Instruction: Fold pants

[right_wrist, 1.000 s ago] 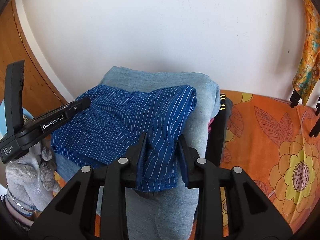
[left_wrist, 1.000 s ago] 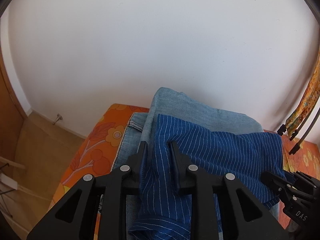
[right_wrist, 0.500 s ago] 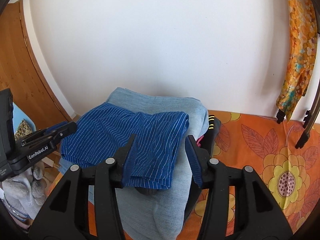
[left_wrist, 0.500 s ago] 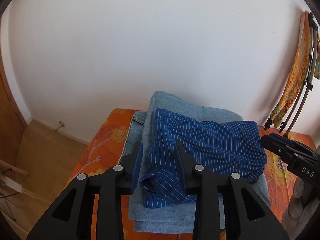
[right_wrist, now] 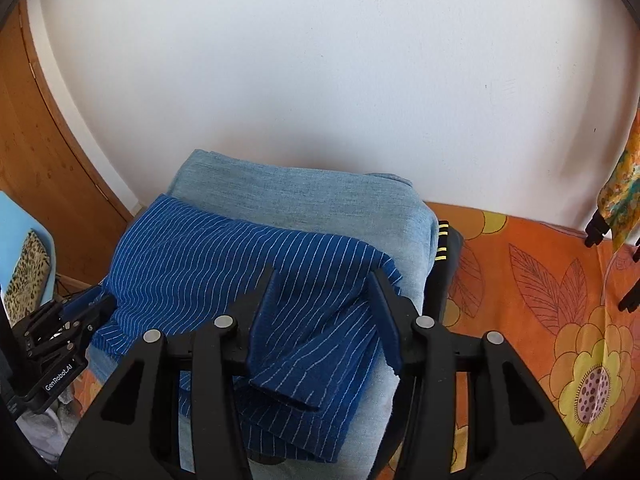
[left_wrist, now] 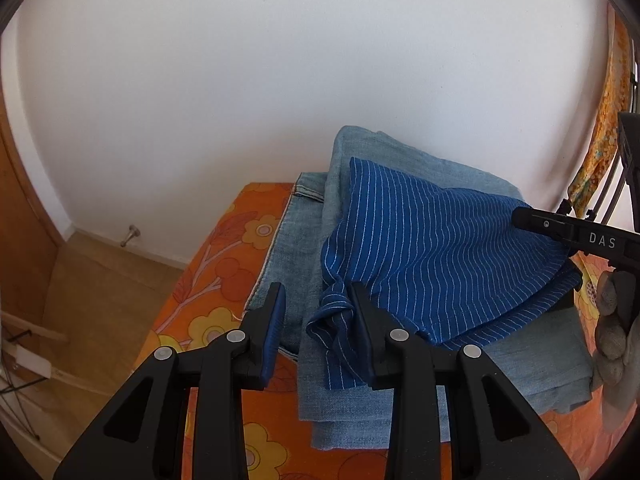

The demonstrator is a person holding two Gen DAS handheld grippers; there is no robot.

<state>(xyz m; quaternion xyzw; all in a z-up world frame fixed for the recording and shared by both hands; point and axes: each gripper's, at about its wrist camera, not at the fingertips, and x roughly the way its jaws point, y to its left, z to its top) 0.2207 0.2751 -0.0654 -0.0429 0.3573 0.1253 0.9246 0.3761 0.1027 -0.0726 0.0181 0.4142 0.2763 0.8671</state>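
So the whole thing sits on a bed with an orange flowered cover [left_wrist: 224, 264], pushed up to the white wall. On its far end, near the left edge, there's a stack of folded light-blue jeans [right_wrist: 304, 200], and the blue pinstriped pants [left_wrist: 440, 240] are lying folded on top of that stack, which looks like the "done" pile to me. A dark garment with yellow stripes [right_wrist: 442, 240] is tucked against the right side of the stack.

Both tools look like they've let go. The left gripper [left_wrist: 320, 312] has its fingers apart over the left end of the pants, with a crumpled corner of striped cloth just beside the right finger and the left finger out over the jeans, not pinching anything. The right gripper [right_wrist: 324, 304] has its fingers spread wide above the right end, cloth under them but not clamped. A gloved hand [left_wrist: 612, 320] shows at the edge.

Compared with a second ago: both pairs of fingers were pinched on the striped cloth then, they've just been opening, and both views now sit further back, so more of the stack shows. Looks like a release after placing.
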